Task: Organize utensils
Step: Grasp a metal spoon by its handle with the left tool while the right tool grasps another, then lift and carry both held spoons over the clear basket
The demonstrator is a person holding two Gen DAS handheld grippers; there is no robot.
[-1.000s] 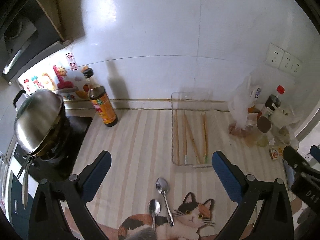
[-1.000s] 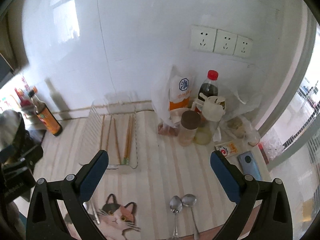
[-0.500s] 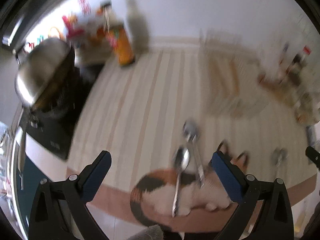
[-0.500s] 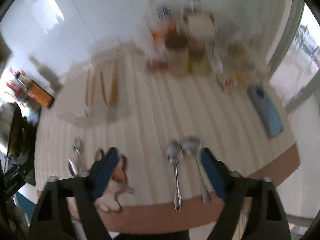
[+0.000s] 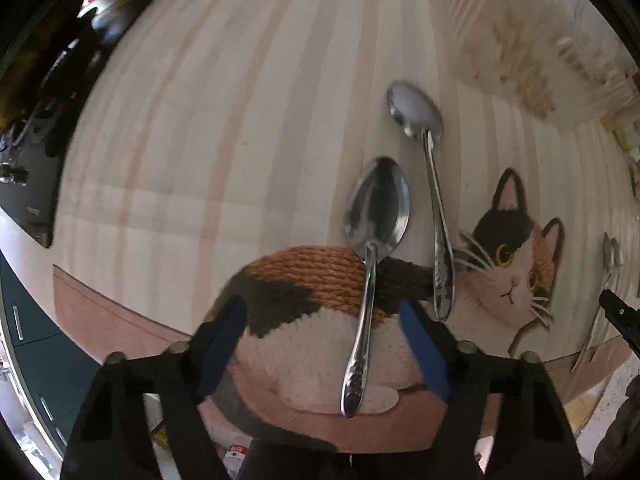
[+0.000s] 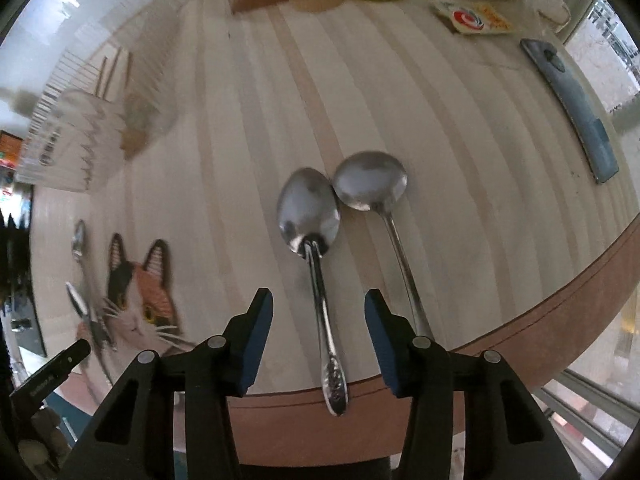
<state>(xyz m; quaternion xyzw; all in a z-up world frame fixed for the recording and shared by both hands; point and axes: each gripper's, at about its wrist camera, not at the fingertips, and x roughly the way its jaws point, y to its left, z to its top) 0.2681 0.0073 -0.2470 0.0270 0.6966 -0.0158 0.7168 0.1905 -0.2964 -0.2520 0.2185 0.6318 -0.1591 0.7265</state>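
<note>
— What's on the desk (image 6: 460,128)?
— Striped cloth, a cat picture (image 5: 508,264), four spoons.
— The tools?
— Left tool (image 5: 320,340) released above a spoon (image 5: 370,264); right tool (image 6: 318,332) released astride another spoon (image 6: 316,248).

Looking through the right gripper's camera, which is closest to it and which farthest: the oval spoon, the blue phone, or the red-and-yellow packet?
1. Oval spoon: handle lies between the right gripper fingers.
2. Blue phone: far right, near the counter edge.
3. Red-and-yellow packet: at the back, right of centre.

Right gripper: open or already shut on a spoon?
Open. The right gripper straddles the spoon handle, with gaps either side of it.
</note>
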